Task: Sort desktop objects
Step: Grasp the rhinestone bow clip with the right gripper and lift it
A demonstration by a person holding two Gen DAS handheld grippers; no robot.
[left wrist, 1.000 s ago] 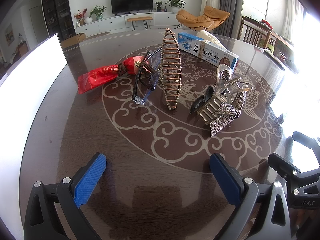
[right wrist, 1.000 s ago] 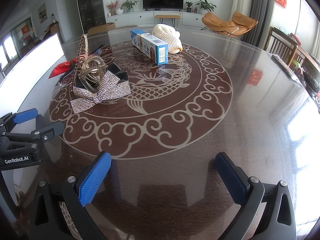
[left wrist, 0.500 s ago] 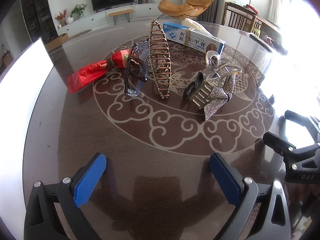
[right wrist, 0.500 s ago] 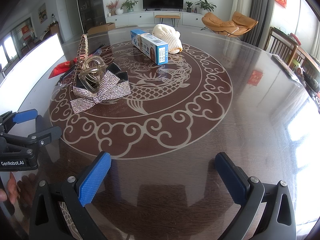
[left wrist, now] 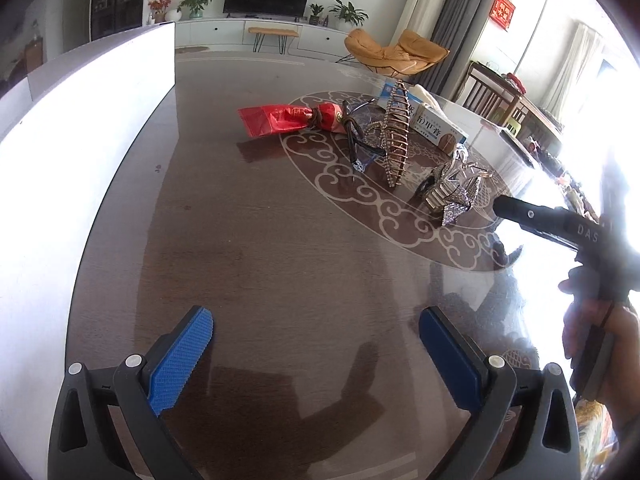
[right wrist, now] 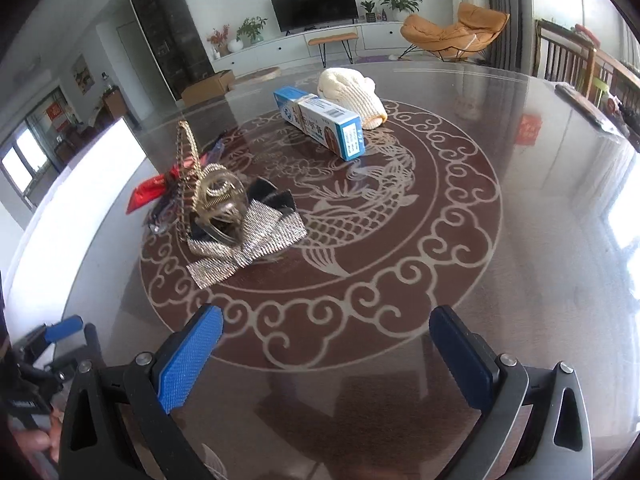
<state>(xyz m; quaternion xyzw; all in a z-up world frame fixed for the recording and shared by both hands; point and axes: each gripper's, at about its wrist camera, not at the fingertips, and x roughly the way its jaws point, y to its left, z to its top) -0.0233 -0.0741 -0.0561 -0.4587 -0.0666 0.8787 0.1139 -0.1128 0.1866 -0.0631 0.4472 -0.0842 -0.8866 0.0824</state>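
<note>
Both pairs of jaws stood released, wide apart and holding nothing: the left gripper (left wrist: 316, 344) hung over bare dark tabletop, and the right gripper (right wrist: 328, 344) hung over the pale scrollwork ring inlaid in the round, glossy brown table (right wrist: 520, 280). Neither touched an object, so the sorting looked not yet begun — a judgement from how the things lay. From the right gripper, the nearest piece sat at about eleven o'clock: a silver rhinestone bow hair clip (right wrist: 248, 248) with a clear plastic claw clip (right wrist: 218, 196) resting on it, and a tall copper-wire hair cage (right wrist: 185, 160) standing upright just beside them. Farther off, near twelve o'clock, lay a blue-and-white cardboard medicine box (right wrist: 320, 120) with a cream knitted glove (right wrist: 352, 92) touching its far end. These were bunched near the table's middle, probably so that either gripper could reach them. The left wrist view showed what the right one largely hid: a red foil packet tied with brown cord (left wrist: 292, 118) at twelve o'clock and dark-framed glasses (left wrist: 360, 144) leaning against the wire cage — in the right view only slivers of both showed behind the clips. It also showed a long white panel (left wrist: 80, 120) along the table's edge at ten o'clock, possibly the sorting destination, though I cannot tell.
</note>
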